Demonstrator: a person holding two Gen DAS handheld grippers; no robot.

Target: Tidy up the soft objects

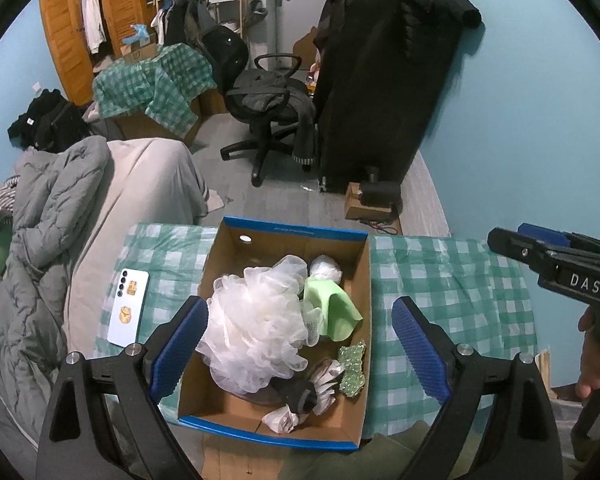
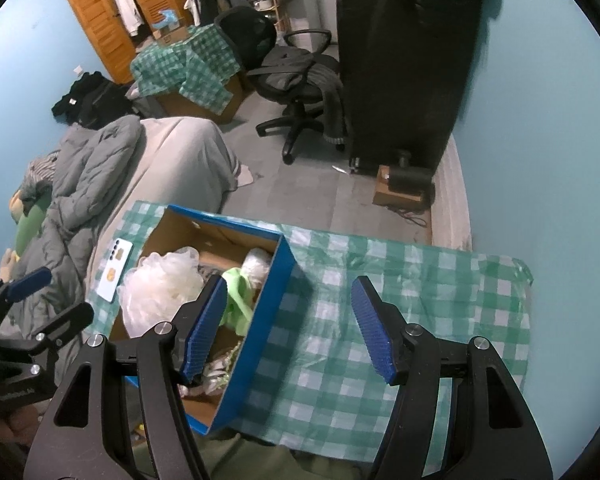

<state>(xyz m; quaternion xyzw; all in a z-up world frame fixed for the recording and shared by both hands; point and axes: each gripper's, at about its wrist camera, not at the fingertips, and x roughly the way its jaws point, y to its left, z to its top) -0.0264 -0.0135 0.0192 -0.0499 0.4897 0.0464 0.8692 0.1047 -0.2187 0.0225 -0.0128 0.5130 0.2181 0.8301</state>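
Note:
A blue-edged cardboard box [image 1: 360, 276] [image 2: 276, 304] sits on a green checked tablecloth [image 1: 452, 280] [image 2: 400, 280]. Inside lie a white mesh bath pouf [image 1: 256, 320] [image 2: 160, 280], a light green cloth [image 1: 332, 308] [image 2: 236, 296], a white wrapped bundle [image 1: 326, 268], a green sparkly sponge [image 1: 354, 368], and dark and pale fabric pieces [image 1: 308, 392]. My left gripper [image 1: 300, 352] hovers open above the box, with nothing between its pads. My right gripper [image 2: 288, 328] is open over the box's right wall and the cloth, empty; it shows at the right edge [image 1: 540, 256] of the left wrist view.
A white phone [image 1: 128, 306] [image 2: 114, 268] lies on the cloth left of the box. A bed with a grey quilt [image 1: 48, 216] is at the left. Behind are an office chair [image 1: 268, 96], a tall black covered rack [image 1: 384, 76] and a wooden wardrobe [image 1: 84, 32].

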